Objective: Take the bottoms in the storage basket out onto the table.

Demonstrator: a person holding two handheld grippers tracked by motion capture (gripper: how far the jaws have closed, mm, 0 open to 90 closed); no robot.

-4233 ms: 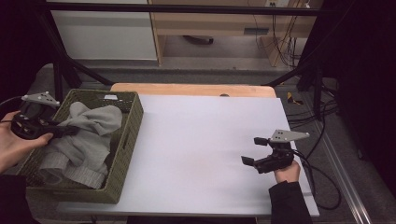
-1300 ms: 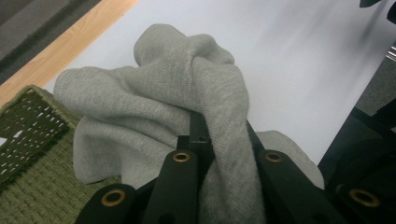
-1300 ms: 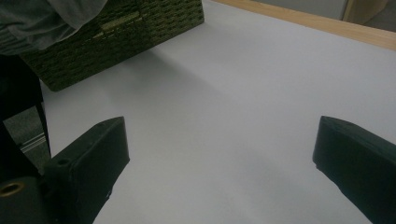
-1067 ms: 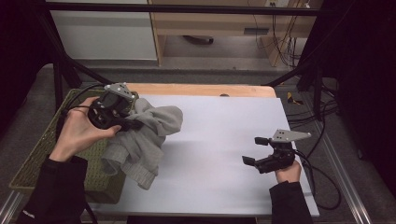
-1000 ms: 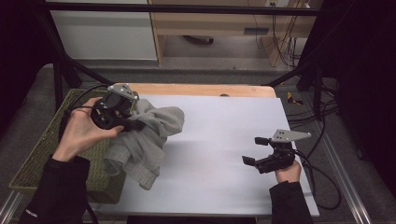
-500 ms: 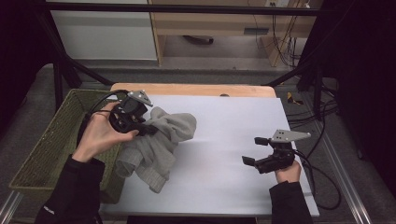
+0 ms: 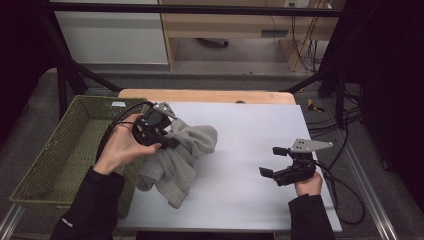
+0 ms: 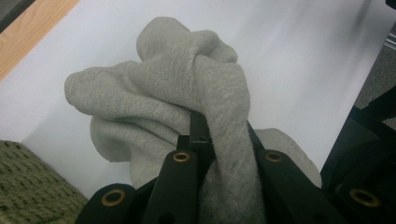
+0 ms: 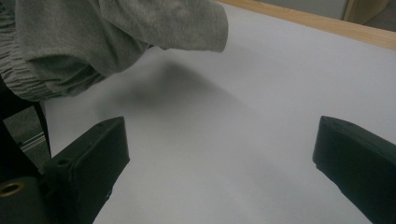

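At about nine o'clock in the high view, a green woven basket (image 7: 60,165) is sitting at the edge of the white surface (image 7: 250,150), its near corner also being seen at seven o'clock in the left gripper view (image 8: 28,182). Just to its right, the left gripper (image 7: 167,140) is being held in the left hand (image 7: 120,147), and its jaws are being pressed onto a bunched fold of a grey garment (image 7: 177,155). In the left gripper view the cloth (image 8: 187,107) is being pinched between the two black jaws, with the rest bulging toward twelve o'clock over the surface. The garment's lower part is hanging down toward six o'clock, draping onto the surface beside the basket. Toward four o'clock, well apart from the cloth, the right gripper (image 7: 272,161) is being held in the right hand (image 7: 307,182) with its jaws spread wide; nothing is being gripped between them. In the right gripper view (image 9: 219,163) the garment's hem (image 9: 116,32) is showing at eleven o'clock.
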